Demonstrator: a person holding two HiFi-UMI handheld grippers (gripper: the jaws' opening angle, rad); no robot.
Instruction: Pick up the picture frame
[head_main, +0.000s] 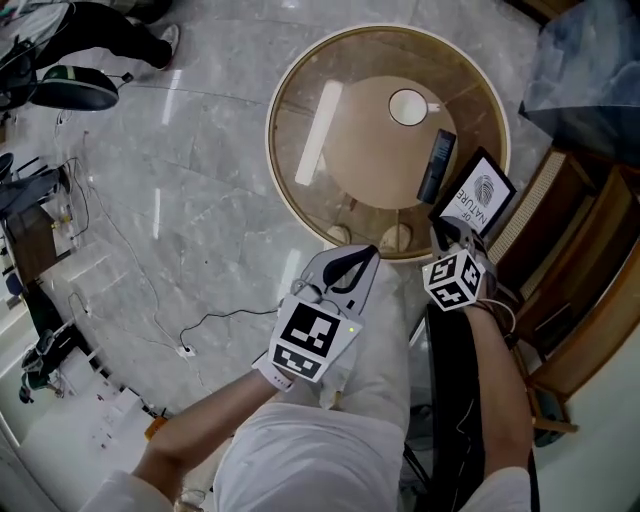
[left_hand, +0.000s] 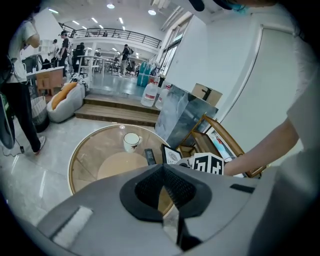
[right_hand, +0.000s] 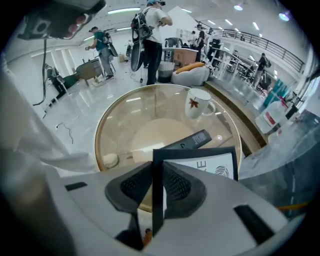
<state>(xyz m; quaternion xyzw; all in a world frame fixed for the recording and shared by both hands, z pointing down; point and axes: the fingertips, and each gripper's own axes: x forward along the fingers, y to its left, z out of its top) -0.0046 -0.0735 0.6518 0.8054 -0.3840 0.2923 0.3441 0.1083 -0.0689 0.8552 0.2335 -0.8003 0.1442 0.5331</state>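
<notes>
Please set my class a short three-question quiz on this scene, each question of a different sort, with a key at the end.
1. Short answer: what slim black thing lies on the round glass table near the white mug?
2. Multiple choice: the right gripper is shut on A) the mug, B) the picture frame, C) nothing.
3. True or false: the left gripper holds the mug.

Key: 1 the remote control; 2 B; 3 false.
</notes>
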